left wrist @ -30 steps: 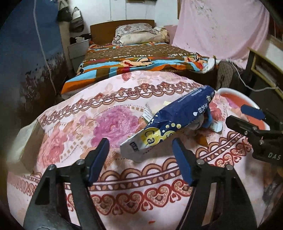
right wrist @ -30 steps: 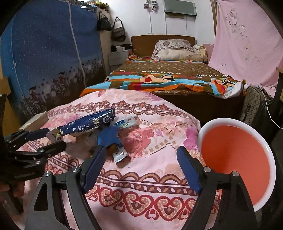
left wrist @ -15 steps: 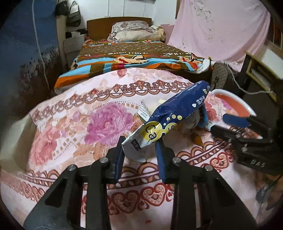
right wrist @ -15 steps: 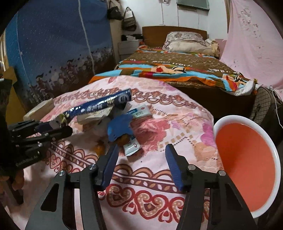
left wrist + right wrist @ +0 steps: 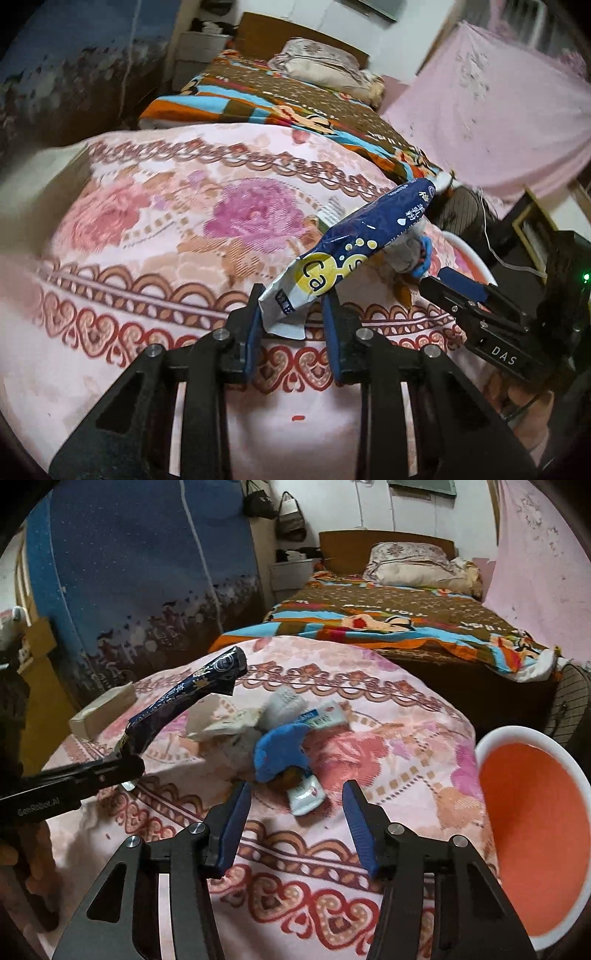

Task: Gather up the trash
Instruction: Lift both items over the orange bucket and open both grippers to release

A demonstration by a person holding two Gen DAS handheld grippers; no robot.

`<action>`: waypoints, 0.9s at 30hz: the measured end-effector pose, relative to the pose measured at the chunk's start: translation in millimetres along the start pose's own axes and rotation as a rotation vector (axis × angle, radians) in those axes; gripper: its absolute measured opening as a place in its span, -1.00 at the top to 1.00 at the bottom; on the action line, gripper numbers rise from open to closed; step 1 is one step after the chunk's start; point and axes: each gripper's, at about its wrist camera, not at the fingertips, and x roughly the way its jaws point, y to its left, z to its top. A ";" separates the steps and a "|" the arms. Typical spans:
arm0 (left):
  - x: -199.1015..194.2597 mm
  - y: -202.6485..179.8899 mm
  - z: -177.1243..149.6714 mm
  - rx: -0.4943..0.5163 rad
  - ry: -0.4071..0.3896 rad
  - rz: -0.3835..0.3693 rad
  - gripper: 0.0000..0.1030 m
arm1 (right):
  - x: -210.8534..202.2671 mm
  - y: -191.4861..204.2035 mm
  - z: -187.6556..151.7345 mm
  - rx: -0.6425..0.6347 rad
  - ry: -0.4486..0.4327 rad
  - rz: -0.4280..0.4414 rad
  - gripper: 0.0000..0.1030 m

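Observation:
A long dark-blue snack wrapper (image 5: 369, 232) sticks up off the floral tablecloth (image 5: 147, 221). My left gripper (image 5: 293, 297) has its jaws closing on the wrapper's silver lower end, and both pads press it. From the right wrist view, the left gripper (image 5: 125, 766) holds the wrapper (image 5: 177, 701) bent upward at the left. My right gripper (image 5: 295, 786) is closing with its pads touching nothing. A small white sachet (image 5: 304, 799) lies between its tips. Just beyond are a crumpled blue scrap (image 5: 280, 749), a white tube (image 5: 325, 716) and crumpled paper (image 5: 221, 723).
A white-rimmed basin (image 5: 517, 731) with an orange inside stands off the table's right edge. A pale block (image 5: 103, 712) lies at the table's left edge. A bed (image 5: 406, 620) is beyond the table, a blue wardrobe (image 5: 147, 572) to the left and a pink cloth (image 5: 535, 554) to the right.
The left jaws narrowed from wide apart onto the wrapper's end, and the wrapper tilted up. The right jaws narrowed and came closer to the sachet and blue scrap.

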 end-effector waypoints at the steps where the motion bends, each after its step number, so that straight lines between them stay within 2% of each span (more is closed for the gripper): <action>1: 0.0 2.3 -0.6 -0.018 -0.001 -0.002 0.72 | 1.5 1.7 2.8 -0.007 0.001 0.002 0.04; 6: -0.6 8.5 -2.1 -0.063 -0.012 -0.022 0.72 | 11.5 6.2 14.6 -0.043 0.013 0.014 0.05; 8: -0.5 8.0 -2.0 -0.067 -0.016 -0.027 0.72 | 13.7 7.7 15.8 -0.056 0.016 0.018 0.34; 12: -3.0 8.7 -2.6 -0.067 -0.032 -0.036 0.72 | 12.7 11.9 13.3 -0.078 0.007 0.013 0.40; 20: -14.5 2.0 -5.3 -0.047 -0.092 -0.043 0.72 | -9.5 10.8 7.0 -0.067 -0.094 0.029 0.41; 27: -27.4 -13.2 -3.8 -0.006 -0.171 -0.073 0.72 | -40.4 13.4 0.1 -0.073 -0.252 0.012 0.41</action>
